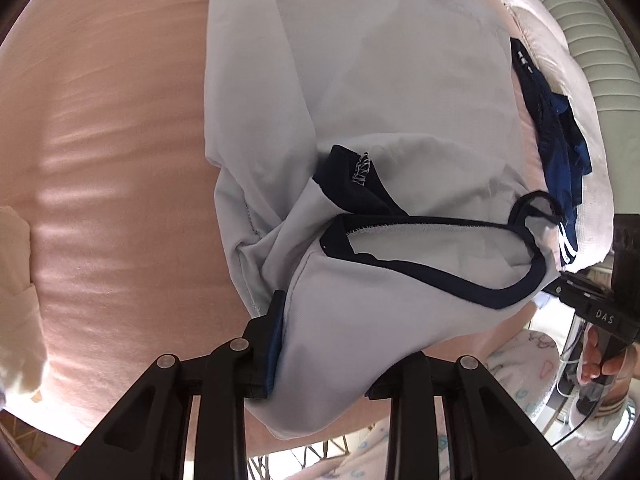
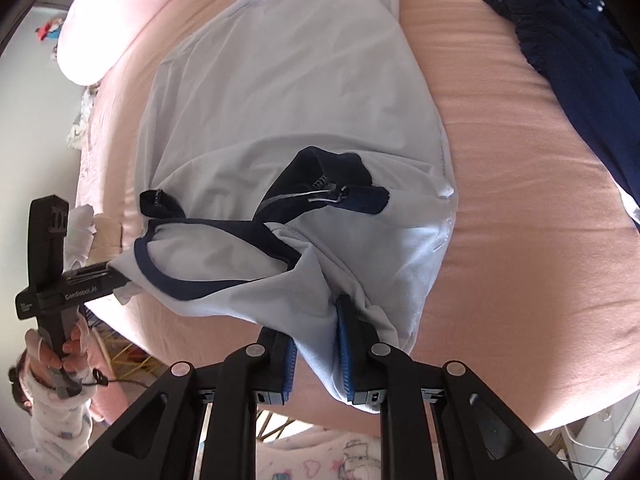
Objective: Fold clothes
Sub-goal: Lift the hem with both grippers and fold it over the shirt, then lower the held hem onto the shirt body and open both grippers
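White shirt (image 1: pixel 360 100) in two claws (image 1: pixel 320 344) (image 2: pixel 318 354); one navy garment (image 2: pixel 580 60) beside.

Pale blue-white shirt (image 2: pixel 280 92) with navy neckline trim (image 2: pixel 192 292), plain pink bedsheet (image 2: pixel 520 220), navy garment (image 2: pixel 580 60), black grippers with blue pads (image 2: pixel 346 344)

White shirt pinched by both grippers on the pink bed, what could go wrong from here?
1. The white shirt is bunched around its navy collar; folding now may lock in creases.
2. The right hand-held gripper pinches only a thin fold, which might slip.
3. The navy garment lies close and could get dragged in.
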Tool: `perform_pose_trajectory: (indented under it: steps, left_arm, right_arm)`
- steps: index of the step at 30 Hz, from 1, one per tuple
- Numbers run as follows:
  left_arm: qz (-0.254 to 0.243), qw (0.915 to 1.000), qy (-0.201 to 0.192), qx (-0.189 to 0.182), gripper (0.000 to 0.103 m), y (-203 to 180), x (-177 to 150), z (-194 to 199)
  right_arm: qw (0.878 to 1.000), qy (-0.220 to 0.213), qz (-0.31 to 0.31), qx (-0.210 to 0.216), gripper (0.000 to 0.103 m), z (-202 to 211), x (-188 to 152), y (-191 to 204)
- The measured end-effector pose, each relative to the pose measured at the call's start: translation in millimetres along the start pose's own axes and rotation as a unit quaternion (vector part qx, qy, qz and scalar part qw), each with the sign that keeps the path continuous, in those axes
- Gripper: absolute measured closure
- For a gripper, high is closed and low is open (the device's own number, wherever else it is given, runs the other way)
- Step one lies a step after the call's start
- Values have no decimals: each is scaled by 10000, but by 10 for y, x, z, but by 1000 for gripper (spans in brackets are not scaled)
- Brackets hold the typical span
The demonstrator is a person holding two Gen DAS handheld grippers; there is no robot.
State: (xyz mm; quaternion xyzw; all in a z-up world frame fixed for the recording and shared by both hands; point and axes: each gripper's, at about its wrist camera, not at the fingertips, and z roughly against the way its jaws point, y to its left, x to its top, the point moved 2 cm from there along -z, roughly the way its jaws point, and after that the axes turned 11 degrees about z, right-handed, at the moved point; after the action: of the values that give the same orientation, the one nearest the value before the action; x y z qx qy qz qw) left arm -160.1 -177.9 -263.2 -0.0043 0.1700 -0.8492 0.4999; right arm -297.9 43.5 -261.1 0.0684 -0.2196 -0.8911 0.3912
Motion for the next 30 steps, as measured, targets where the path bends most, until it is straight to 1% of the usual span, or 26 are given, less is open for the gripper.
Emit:
perform_pose_trajectory:
  steps: [3, 5, 10, 16, 20, 22, 25, 27, 28, 30]
  left_arm:
    - [-86, 9999, 133, 65, 76, -18, 60, 42]
    - [-122, 9997, 202, 15, 76, -30, 99, 90]
    - [-304, 9992, 258, 61, 76, -99, 227, 185]
    - [-530, 9975, 437, 151, 76, -136, 394, 170]
    - [-541, 9978, 385, 69, 76, -132, 523, 220]
    - [-502, 9981, 370, 3, 76, -111, 593, 237]
    - [-435, 9985, 333, -61, 76, -18, 485, 219]
    - [-347, 9989, 298, -114, 76, 13, 102, 159]
    - [-310, 9990, 284, -136, 76, 36, 7, 146]
    - [-261, 9992, 270, -169, 76, 107, 131, 174]
  right_arm:
    - [10000, 91, 10, 32, 87, 60, 59, 35]
    - [9999, 128, -43, 93, 87, 106, 97, 28]
    - [9996, 211, -131, 153, 87, 167, 202, 25]
    - [9994, 345, -67, 31, 87, 277, 249, 14]
    - [9993, 369, -94, 33, 87, 512, 215, -88]
    - [9993, 350, -117, 38, 87, 556, 246, -106]
    - [9996, 273, -114, 13, 87, 631, 302, -128]
    - [9998, 178, -66, -5, 87, 684, 344, -132]
    - [9999, 120, -31, -10, 87, 712, 367, -130]
    - [10000, 61, 27, -22, 87, 765, 399, -136]
